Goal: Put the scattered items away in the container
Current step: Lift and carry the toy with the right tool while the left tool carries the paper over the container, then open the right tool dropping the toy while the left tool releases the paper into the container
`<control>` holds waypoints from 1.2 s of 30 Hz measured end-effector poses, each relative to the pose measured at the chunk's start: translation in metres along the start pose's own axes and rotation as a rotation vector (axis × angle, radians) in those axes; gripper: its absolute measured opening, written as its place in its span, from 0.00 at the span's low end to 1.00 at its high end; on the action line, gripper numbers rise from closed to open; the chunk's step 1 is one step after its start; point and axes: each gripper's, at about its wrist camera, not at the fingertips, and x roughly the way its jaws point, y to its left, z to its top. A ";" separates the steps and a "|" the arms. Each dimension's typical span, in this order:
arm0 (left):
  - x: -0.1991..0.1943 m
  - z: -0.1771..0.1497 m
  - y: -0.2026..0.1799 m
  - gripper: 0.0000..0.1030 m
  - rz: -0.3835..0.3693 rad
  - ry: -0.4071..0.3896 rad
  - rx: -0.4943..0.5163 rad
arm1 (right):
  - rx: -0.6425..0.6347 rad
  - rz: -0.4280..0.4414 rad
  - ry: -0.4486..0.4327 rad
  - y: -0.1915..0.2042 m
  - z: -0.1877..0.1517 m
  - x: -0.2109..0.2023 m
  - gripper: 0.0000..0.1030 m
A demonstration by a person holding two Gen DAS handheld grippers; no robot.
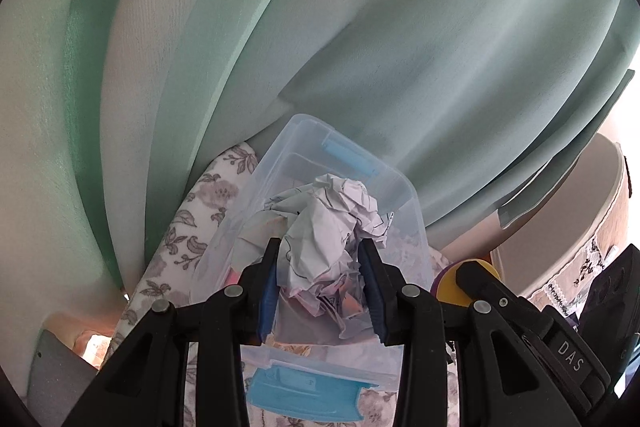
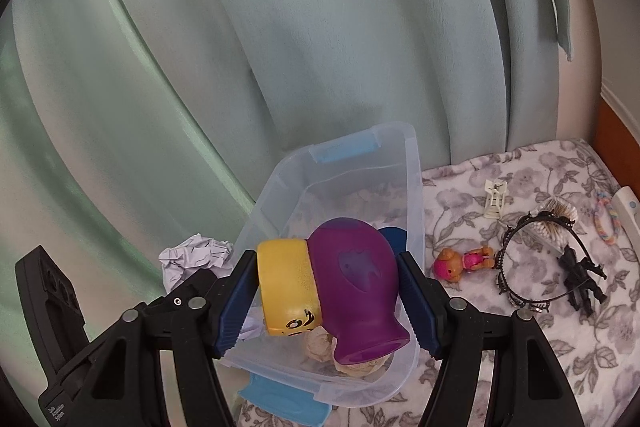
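Floral bedding carries the clear container (image 2: 414,187) directly below both your claws: left gripper (image 1: 320,279) pinches crumpled paper (image 1: 332,223), right gripper (image 2: 326,301) clamps the purple-and-yellow toy (image 2: 340,283), its long axis spanning the jaws.

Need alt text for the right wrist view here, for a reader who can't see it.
The right gripper holds a purple and yellow toy over a clear plastic bin with blue latches. A crumpled paper ball shows at the left, in front of the left gripper. On the floral blanket to the right lie a small doll, a black headband and a white hair clip.
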 end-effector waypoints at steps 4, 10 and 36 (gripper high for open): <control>0.007 -0.001 0.003 0.38 0.008 0.016 -0.002 | 0.001 0.001 0.017 -0.006 -0.001 0.013 0.70; 0.016 -0.003 0.005 0.38 0.013 0.036 -0.003 | 0.003 0.004 0.034 -0.005 -0.003 0.024 0.70; 0.033 -0.004 0.000 0.41 0.041 0.076 0.020 | 0.001 -0.007 0.057 -0.008 0.001 0.040 0.71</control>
